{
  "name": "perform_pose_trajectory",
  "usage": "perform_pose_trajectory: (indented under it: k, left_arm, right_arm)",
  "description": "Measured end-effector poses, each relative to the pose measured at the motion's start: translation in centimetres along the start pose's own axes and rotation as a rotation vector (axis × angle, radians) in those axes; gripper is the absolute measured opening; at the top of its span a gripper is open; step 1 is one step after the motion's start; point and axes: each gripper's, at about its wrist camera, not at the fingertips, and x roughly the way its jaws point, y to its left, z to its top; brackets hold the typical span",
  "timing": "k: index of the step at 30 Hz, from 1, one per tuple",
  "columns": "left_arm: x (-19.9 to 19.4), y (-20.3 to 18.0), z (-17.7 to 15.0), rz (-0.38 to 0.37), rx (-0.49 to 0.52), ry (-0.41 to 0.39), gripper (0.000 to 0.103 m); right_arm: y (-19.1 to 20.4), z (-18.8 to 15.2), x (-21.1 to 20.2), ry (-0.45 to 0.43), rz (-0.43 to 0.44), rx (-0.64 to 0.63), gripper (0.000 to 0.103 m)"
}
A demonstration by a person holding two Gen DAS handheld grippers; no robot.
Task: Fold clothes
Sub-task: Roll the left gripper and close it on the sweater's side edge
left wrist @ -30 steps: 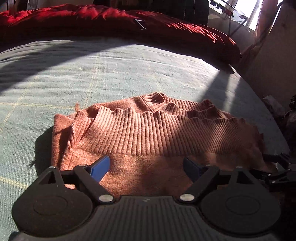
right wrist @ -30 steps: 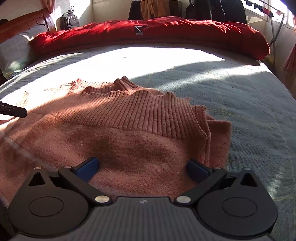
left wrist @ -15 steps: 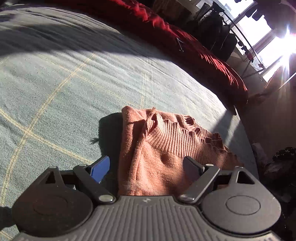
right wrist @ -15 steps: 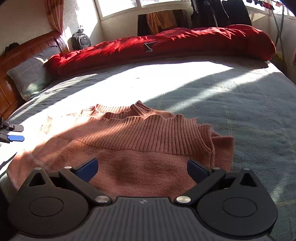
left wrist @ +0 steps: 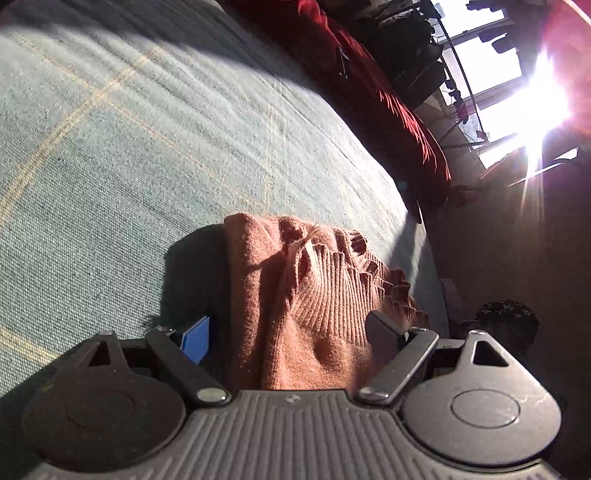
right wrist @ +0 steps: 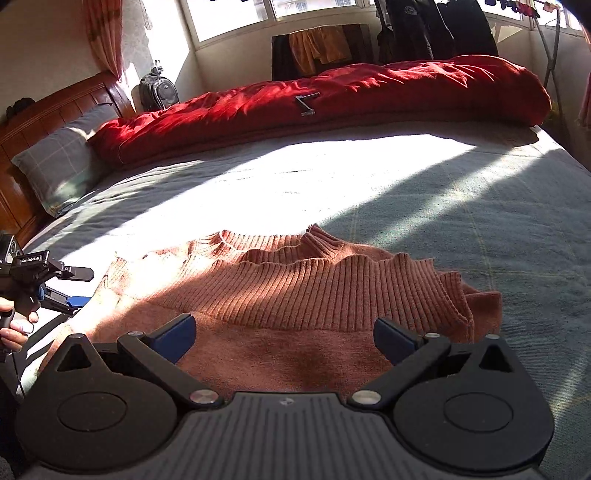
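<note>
left wrist view looks along a folded salmon-pink knitted sweater [left wrist: 295, 314] lying on the bed [left wrist: 147, 166], close to the near edge of the mattress. its ribbed, wavy hem is stacked in layers on top, and one folded side edge runs straight away from the camera, throwing a dark shadow onto the sheet beside it. the left tool [left wrist: 291, 338] hovers over this end of the sweater with its jaws spread wide; the blue-faced finger sits over the shadowed sheet just outside the folded edge, the other finger over the ribbed part, and neither pad presses on the cloth, so it has hold of nothing.

in the right wrist view the same sweater [right wrist: 295, 306] spreads across the near part of the bed [right wrist: 443, 221], half in sunlight and half in shade, with the ribbed band running side to side and a small folded collar poking up at the far edge. the right tool [right wrist: 284, 341] is also wide open above the plain knit below the ribbing, its blue pads well apart and gripping nothing. at the left edge of that view the left tool [right wrist: 70, 284] shows from the side, held by a hand [right wrist: 14, 328], its fingers apart next to the sweater's sunlit end.

the sheet is grey-green with thin yellow check lines. a long red duvet [right wrist: 332, 96] is bunched along the far side of the bed, a grey checked pillow [right wrist: 59, 158] leans at the wooden headboard [right wrist: 48, 114], and dark garments [right wrist: 436, 29] hang by the window. no containers show in either view.
</note>
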Motion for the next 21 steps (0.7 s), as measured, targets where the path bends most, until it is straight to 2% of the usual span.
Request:
perform_pose_trajectory:
  k: [5,9,16,21]
  left_arm:
    - [2.5,-0.1,2.3,-0.038,-0.001,0.046,0.086]
    - [3.0,-0.1,2.3,-0.070,0.009,0.087,0.086]
    - [1.1,0.3,-1.4,-0.129,-0.007,0.163,0.086]
    - [0.2,0.2,-3.3,-0.146,0.003,0.178,0.086]
  right_arm:
    - [1.2,-0.1,-0.1,-0.002,-0.023,0.002,0.103]
    - [2.2,-0.2,0.4,0.018,-0.048,0.007,0.103]
    - [3.4,0.0,1.1,0.039,-0.070,0.005,0.103]
    - [3.7,0.1,0.7,0.036,-0.094,0.009,0.103]
